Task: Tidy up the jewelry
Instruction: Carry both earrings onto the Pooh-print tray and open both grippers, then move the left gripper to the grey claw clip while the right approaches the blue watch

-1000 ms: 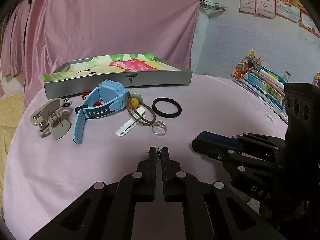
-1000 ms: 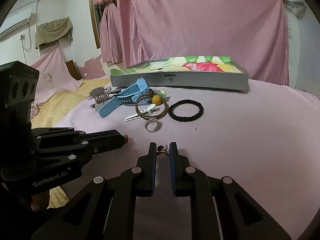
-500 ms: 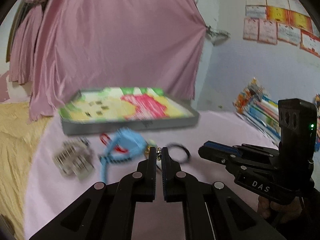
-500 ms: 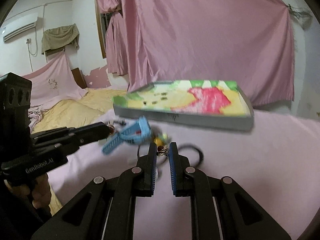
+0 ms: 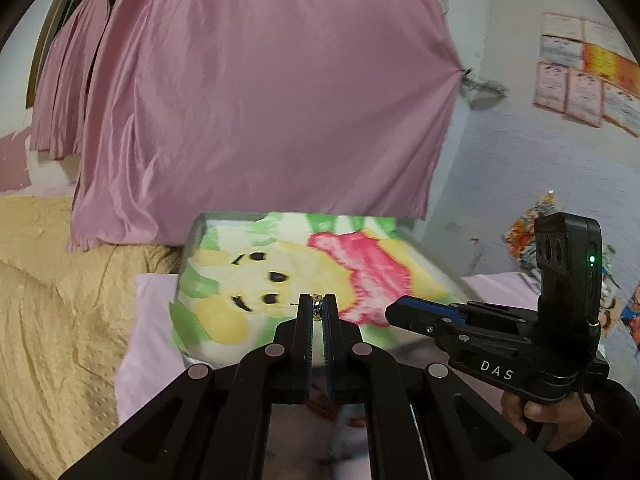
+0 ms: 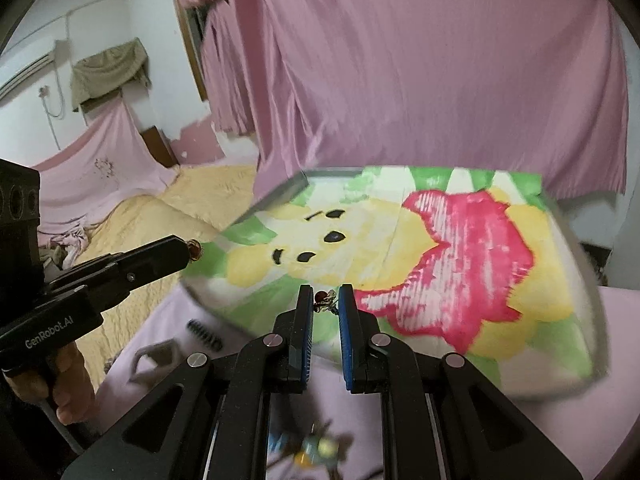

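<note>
Two grippers above the tray: left gripper nearly closed on a small metal trinket over the bear print, right gripper narrow, pinching a red-beaded earring over the tray's near edge. Blurred jewellery on the pink surface below.

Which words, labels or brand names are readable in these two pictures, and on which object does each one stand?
"DAS": white letters on the side of the right gripper, seen from the left wrist.
"GenRobot.AI": on the side of the left gripper, seen from the right wrist.
Papers on the wall: print too small and blurred to read.
Box with the cartoon picture: no readable text.
</note>
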A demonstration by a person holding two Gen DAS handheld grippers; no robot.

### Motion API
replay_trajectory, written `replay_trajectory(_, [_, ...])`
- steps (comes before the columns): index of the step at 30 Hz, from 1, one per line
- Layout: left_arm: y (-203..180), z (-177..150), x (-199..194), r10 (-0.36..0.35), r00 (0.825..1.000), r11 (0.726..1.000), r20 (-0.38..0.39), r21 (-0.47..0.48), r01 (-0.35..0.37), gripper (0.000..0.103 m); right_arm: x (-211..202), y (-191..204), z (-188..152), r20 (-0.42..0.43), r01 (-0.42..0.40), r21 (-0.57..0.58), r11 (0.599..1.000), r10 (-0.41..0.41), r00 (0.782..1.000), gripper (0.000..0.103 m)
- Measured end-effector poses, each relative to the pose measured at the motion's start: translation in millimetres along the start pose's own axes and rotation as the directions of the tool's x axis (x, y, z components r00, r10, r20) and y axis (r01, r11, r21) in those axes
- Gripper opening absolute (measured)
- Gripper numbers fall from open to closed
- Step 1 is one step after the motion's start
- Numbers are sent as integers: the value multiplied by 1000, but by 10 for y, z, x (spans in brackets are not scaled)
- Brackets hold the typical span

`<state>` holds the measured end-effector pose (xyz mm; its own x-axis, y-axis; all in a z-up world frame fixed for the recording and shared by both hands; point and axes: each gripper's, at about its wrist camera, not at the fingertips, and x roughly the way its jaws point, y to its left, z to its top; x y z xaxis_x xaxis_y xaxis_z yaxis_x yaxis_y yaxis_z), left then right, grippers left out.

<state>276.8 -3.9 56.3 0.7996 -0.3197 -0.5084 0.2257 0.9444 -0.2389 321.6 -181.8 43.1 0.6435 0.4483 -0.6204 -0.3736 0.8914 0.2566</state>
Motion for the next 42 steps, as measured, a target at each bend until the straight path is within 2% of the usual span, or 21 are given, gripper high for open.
replay_trajectory(5, [301,119,348,25,996,998,-88,-56,-30,5,381,-69,123,-92,18,40,999,-14,996,11])
replay_trajectory(9, [466,125,578,34,985,993,-169,-103,-52,5,561,-62,140,-130,30,39,999,-25,991,11])
replay_trajectory(14, [517,49,750,47,968,992,-248,-104,-75,5,762,-61,78,-190,39,47,998,-29,981,12])
replay_trajectory(18, [501,20,772,62,963,993,-263,-85,-87,6,790,-62,64,-184,29,55,998,-18,983,14])
replay_trajectory(21, [492,1,778,80,959,992,-272,-69,-102,6,773,-70,34,-171,34,54,998,-24,985,22])
replay_trajectory(23, [492,-4,770,87,958,992,-272,-65,-108,6,720,-82,19,-155,42,54,998,-33,987,28])
replay_trajectory(28, [490,-23,720,102,960,990,-261,-66,-123,9,540,-97,-3,-97,70,49,996,-65,993,30])
replay_trajectory(29, [487,-29,702,102,961,990,-257,-67,-123,11,500,-113,-7,-84,76,50,996,-71,994,35])
replay_trajectory(31, [473,-36,665,104,964,990,-246,-66,-124,22,398,-128,-15,-51,92,56,994,-89,995,40])
replay_trajectory(32, [462,-41,635,104,966,990,-235,-66,-123,30,347,-134,-18,-37,94,59,994,-92,995,41])
replay_trajectory(34, [448,-46,581,101,971,991,-215,-69,-118,41,249,-151,-34,-10,106,67,992,-106,994,41])
replay_trajectory(39, [371,-48,384,101,983,992,-150,-60,-111,49,-23,-159,-117,81,123,90,988,-131,988,55])
replay_trajectory(40, [353,-51,333,102,986,992,-132,-55,-110,56,-80,-151,-142,103,133,92,987,-142,984,59])
replay_trajectory(41, [334,-60,265,107,989,992,-107,-52,-113,71,-135,-142,-170,125,139,95,986,-150,981,64])
replay_trajectory(42, [323,-69,198,116,990,991,-80,-55,-120,78,-189,-131,-191,144,142,98,985,-155,977,66])
